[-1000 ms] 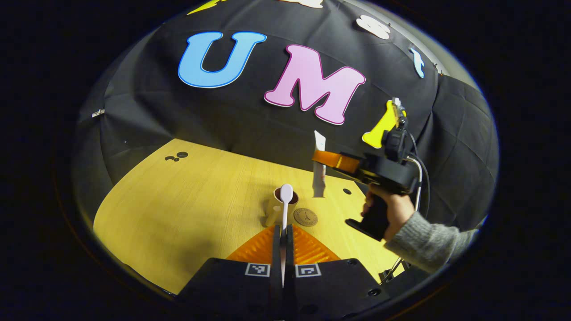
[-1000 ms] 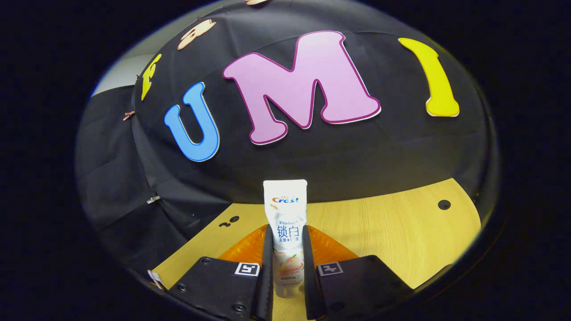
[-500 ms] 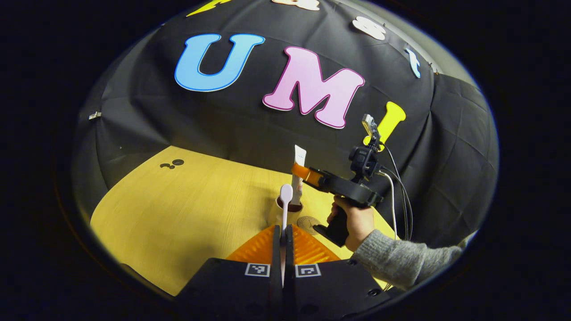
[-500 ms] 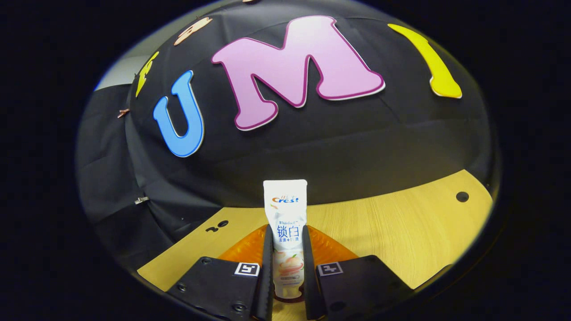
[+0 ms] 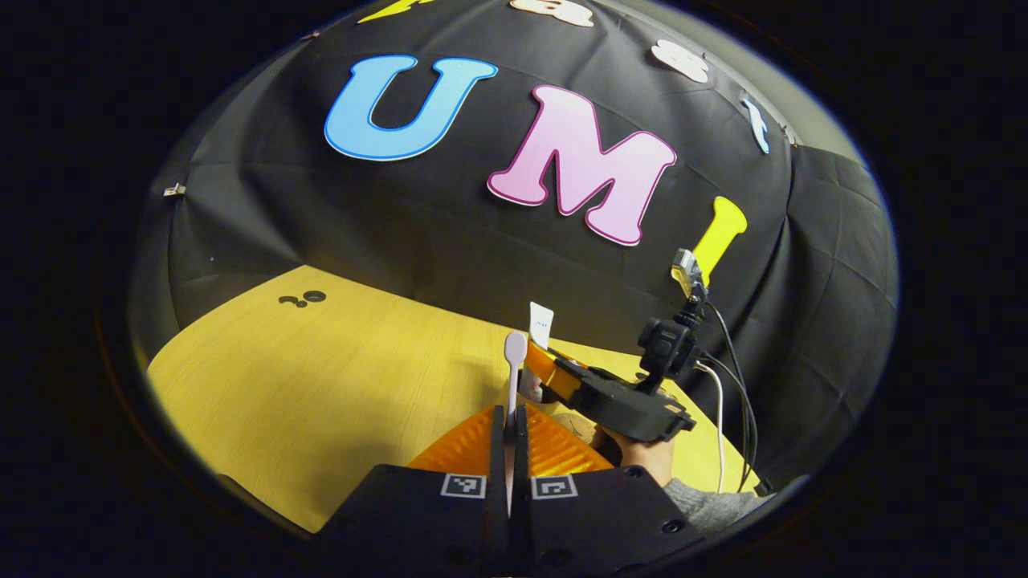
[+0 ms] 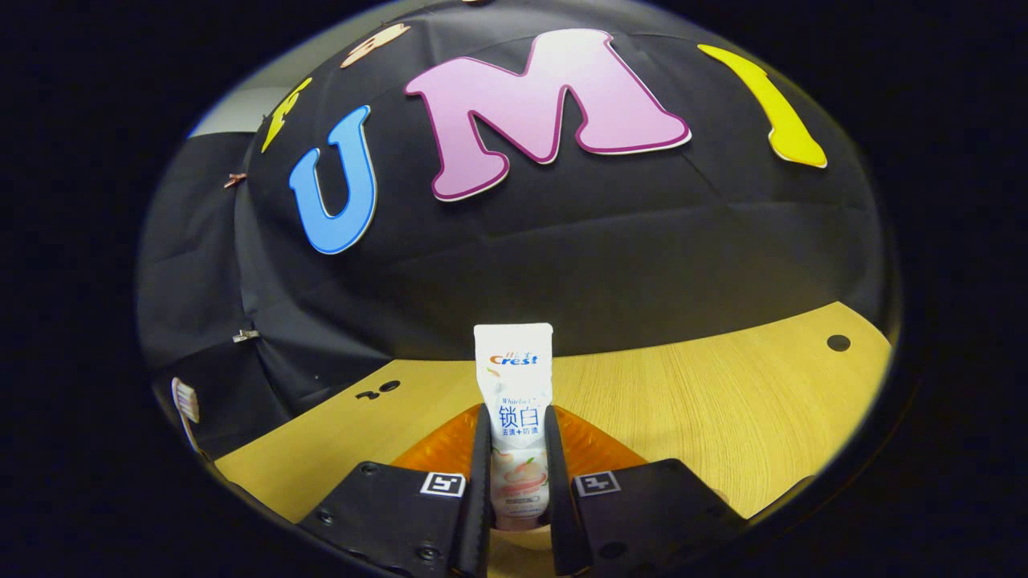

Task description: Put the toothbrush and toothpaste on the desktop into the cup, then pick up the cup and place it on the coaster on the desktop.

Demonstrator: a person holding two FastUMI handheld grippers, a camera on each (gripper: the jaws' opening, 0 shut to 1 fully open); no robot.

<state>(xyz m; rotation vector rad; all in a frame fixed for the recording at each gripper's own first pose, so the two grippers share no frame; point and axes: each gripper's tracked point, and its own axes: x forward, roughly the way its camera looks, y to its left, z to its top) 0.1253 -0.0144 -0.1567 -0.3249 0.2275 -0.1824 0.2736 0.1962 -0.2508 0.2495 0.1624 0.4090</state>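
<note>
In the left gripper view, the wooden tabletop (image 5: 321, 377) spreads across the left side, with a small cluster of dark holes (image 5: 303, 299) near its far edge by the black cloth wall (image 5: 321, 217). At the bottom centre, the left gripper (image 5: 509, 421) has its fingers pressed almost together on the thin white handle of the toothbrush (image 5: 514, 365), which stands upright with its rounded end at the top. Just right of it, the toothpaste (image 5: 540, 324) shows its flat white end above the far-off right gripper (image 5: 543, 371), whose fingers hold the tube. A hand (image 5: 642, 453) in a grey sleeve (image 5: 707, 506) grips that tool from below, and cables (image 5: 727, 377) trail from the camera mounted on it. A sliver of the brown coaster (image 5: 575, 421) shows between the two grippers. The cup is hidden behind the grippers, so I cannot tell where the tube's lower end sits relative to it.

In the right gripper view, the bristled head of the toothbrush (image 6: 185, 401) appears at the far left edge. At the bottom centre, the right gripper (image 6: 518, 457) has both fingers closed against the sides of the upright toothpaste (image 6: 514, 401), crimped end up. To the right, the tabletop (image 6: 723, 417) runs out to a single dark hole (image 6: 838, 343).
</note>
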